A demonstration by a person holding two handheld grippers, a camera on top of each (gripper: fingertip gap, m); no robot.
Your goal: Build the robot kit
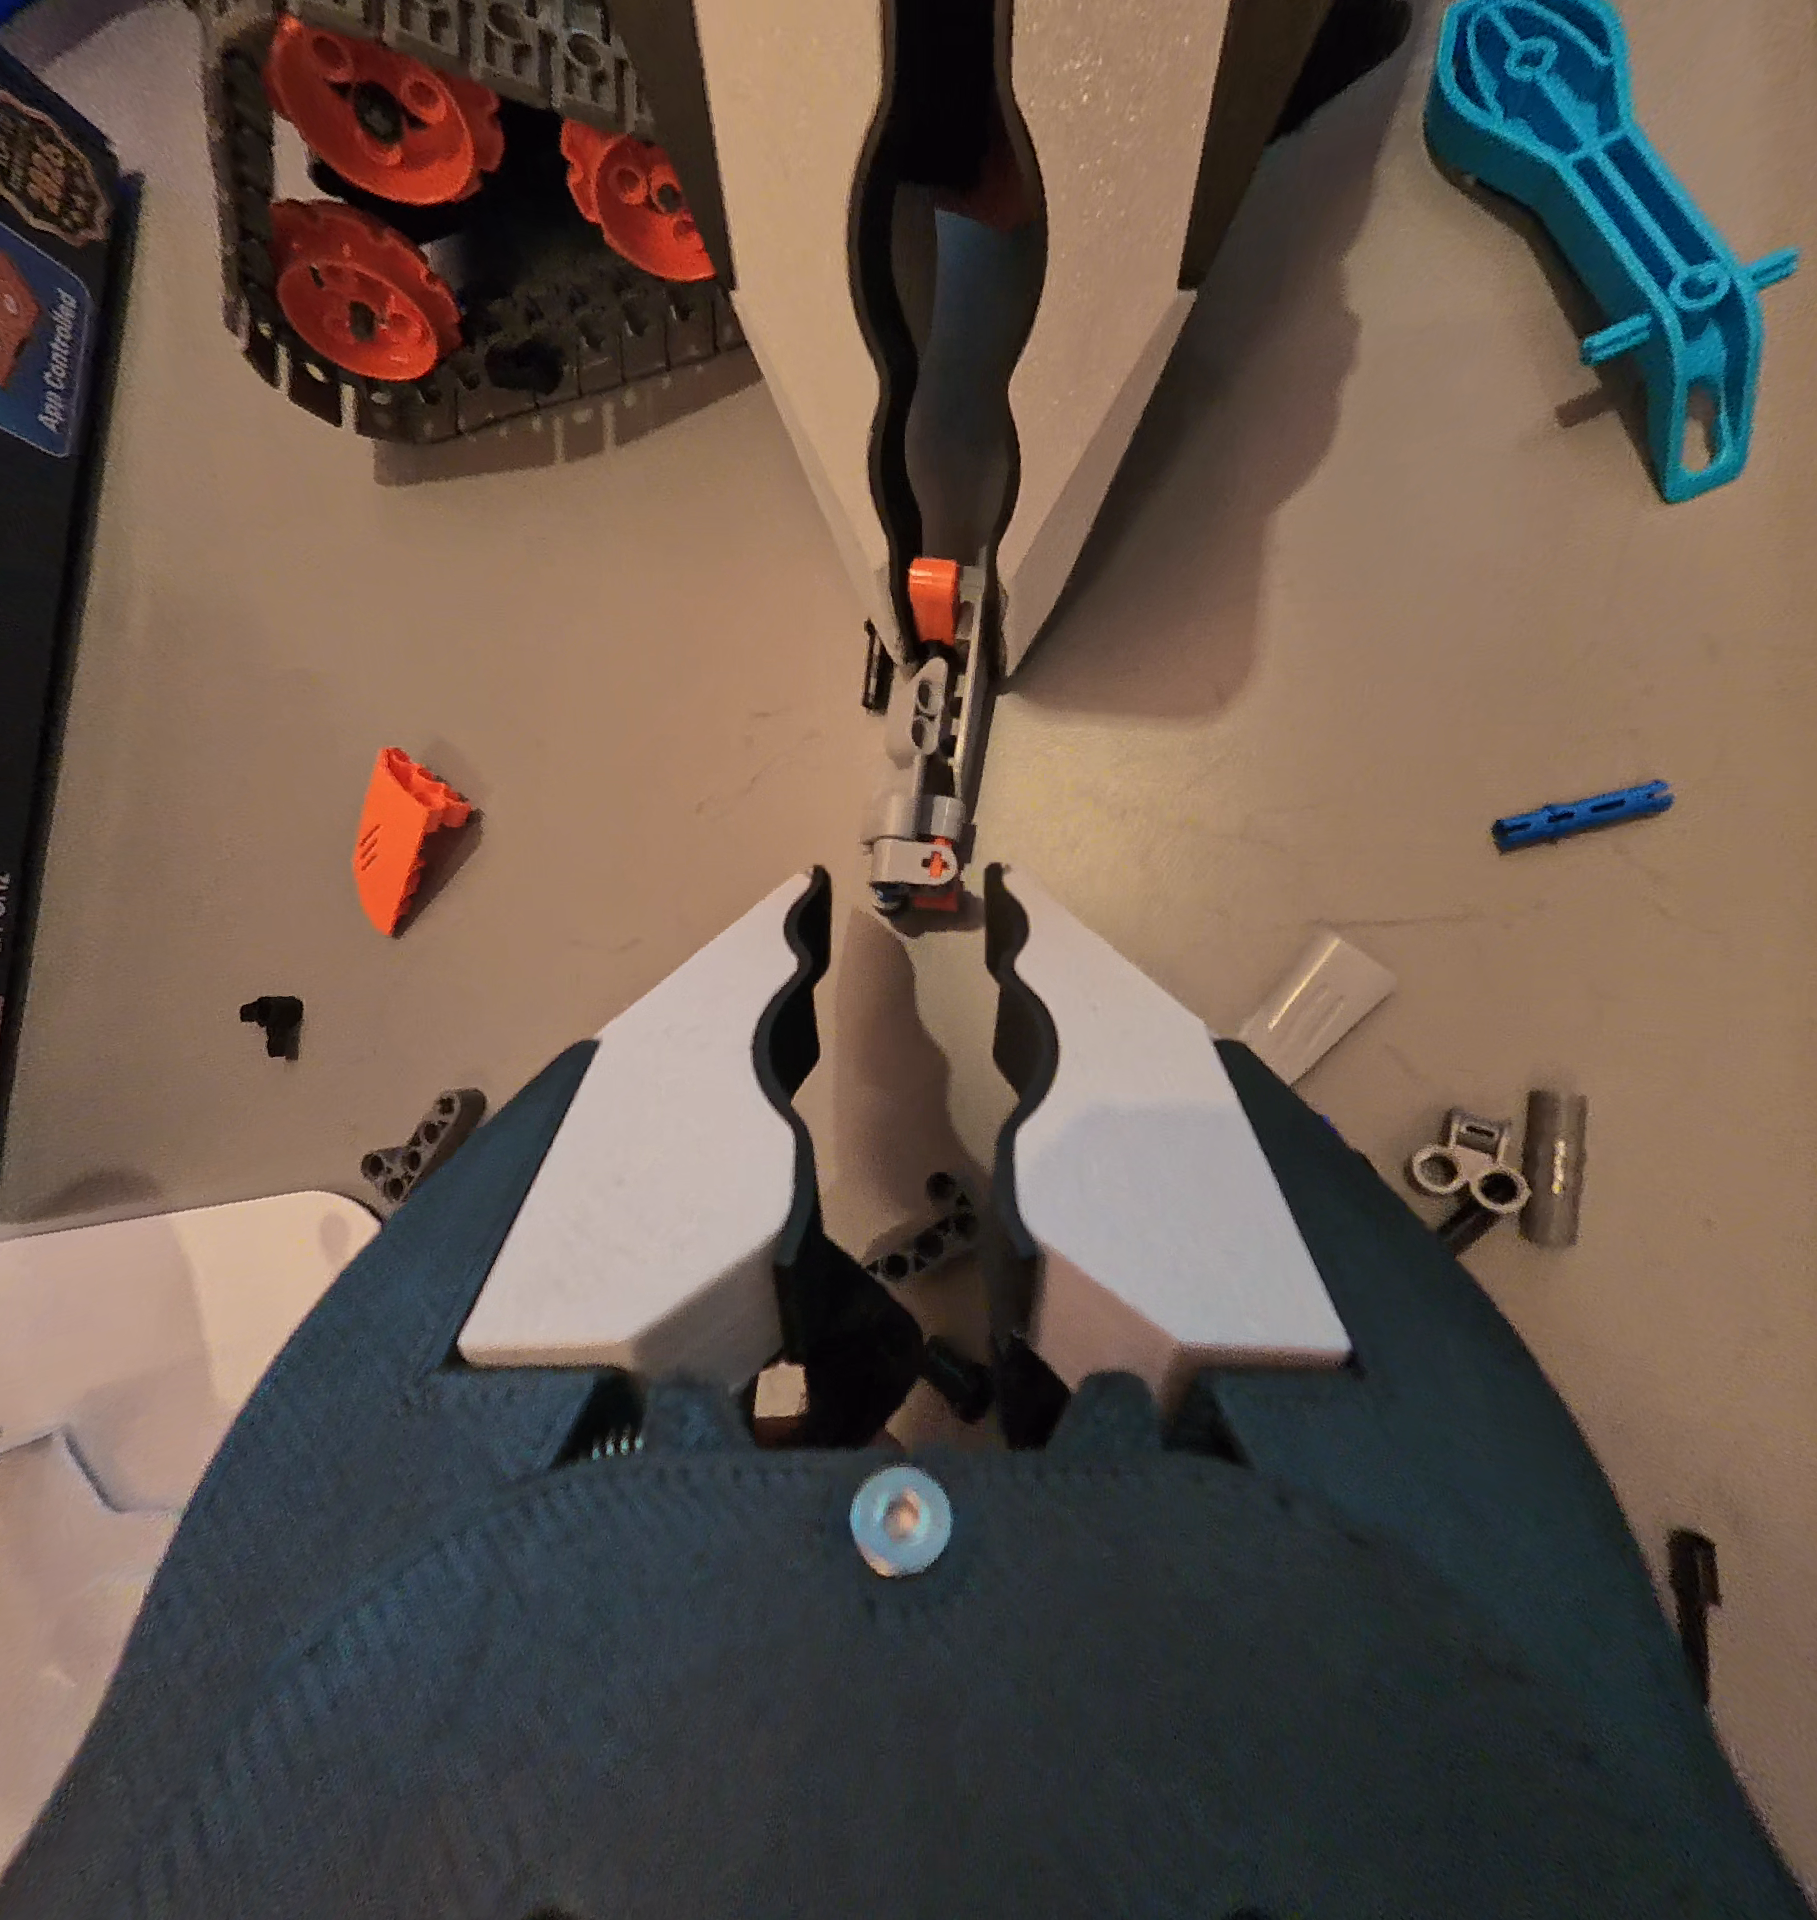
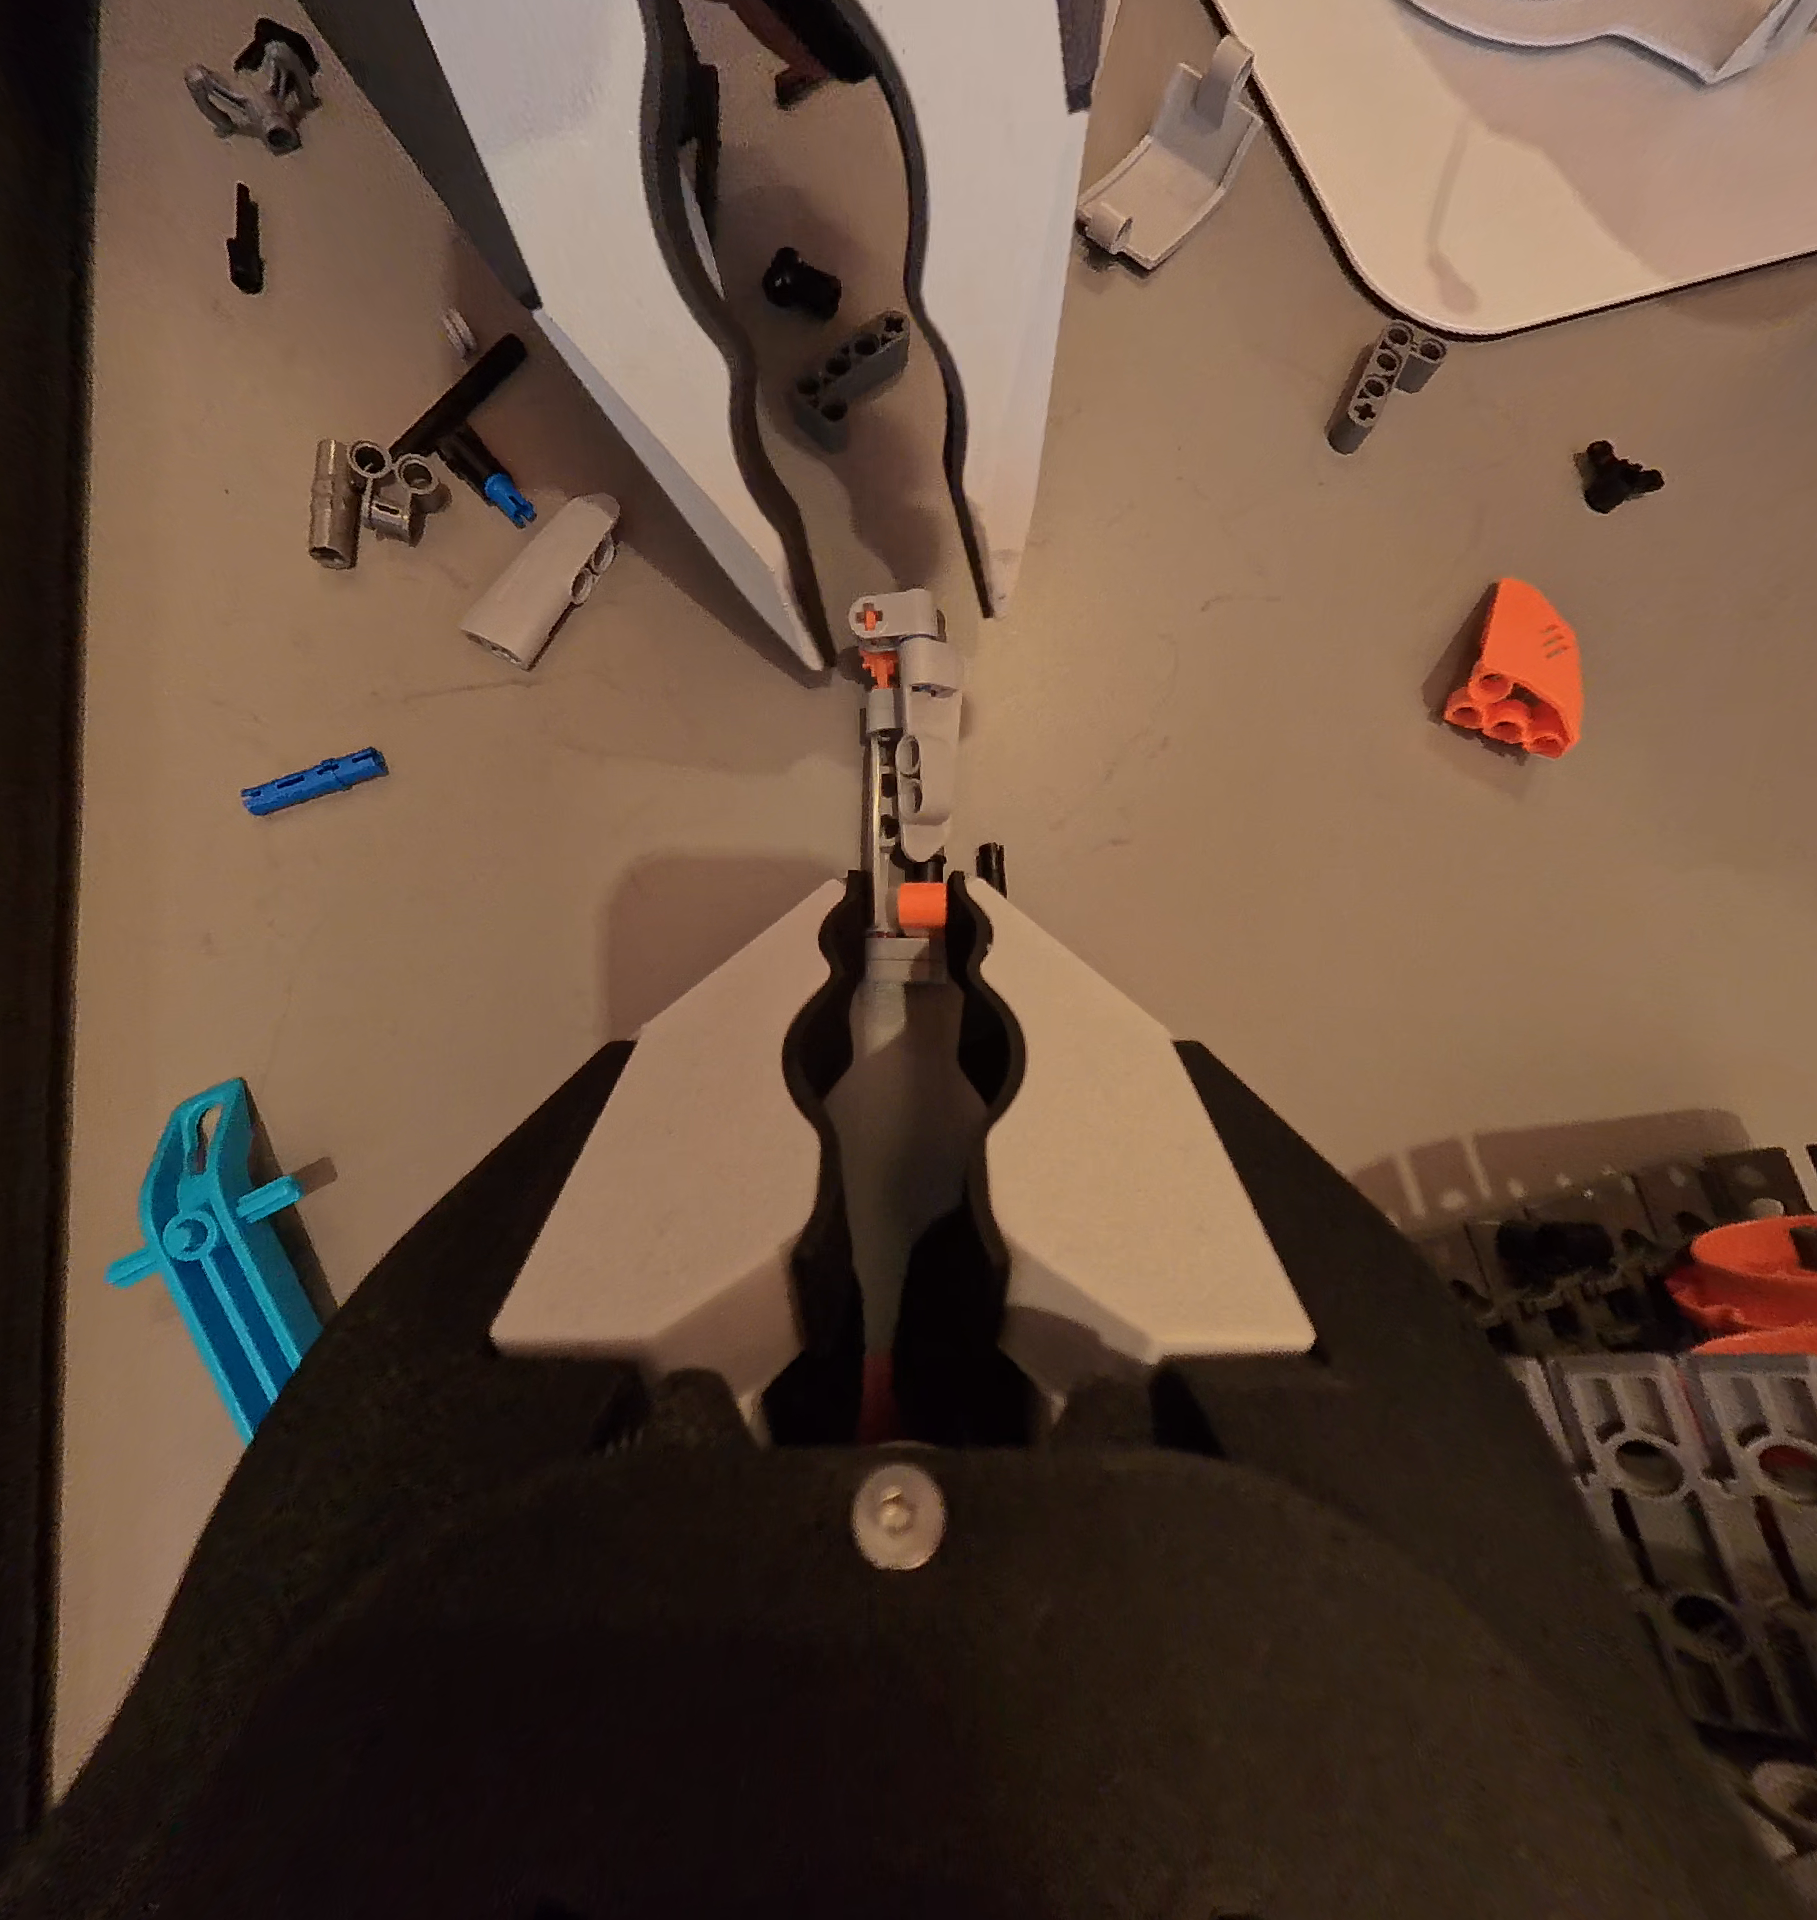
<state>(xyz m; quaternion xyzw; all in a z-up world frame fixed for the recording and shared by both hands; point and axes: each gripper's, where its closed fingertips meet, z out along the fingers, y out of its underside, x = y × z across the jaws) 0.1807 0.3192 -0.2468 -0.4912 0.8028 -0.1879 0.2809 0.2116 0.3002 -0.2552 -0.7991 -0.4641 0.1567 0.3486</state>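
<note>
The right tool [image 2: 909, 914] pinches a thin grey-and-orange plastic brick stick [image 2: 906, 748], which could snap apart if the wide-open, empty left tool [image 1: 904, 883] bumps it.

Left gripper [image 1: 906, 883] with dark teal printed body showing layer lines, pale grey wedge fingers [image 1: 675, 1132] lined with wavy black pads, silver screw [image 1: 900, 1521] at centre, right gripper [image 2: 909, 904] alike but black-bodied, grainy surface, same silver screw [image 2: 898, 1520]
</note>
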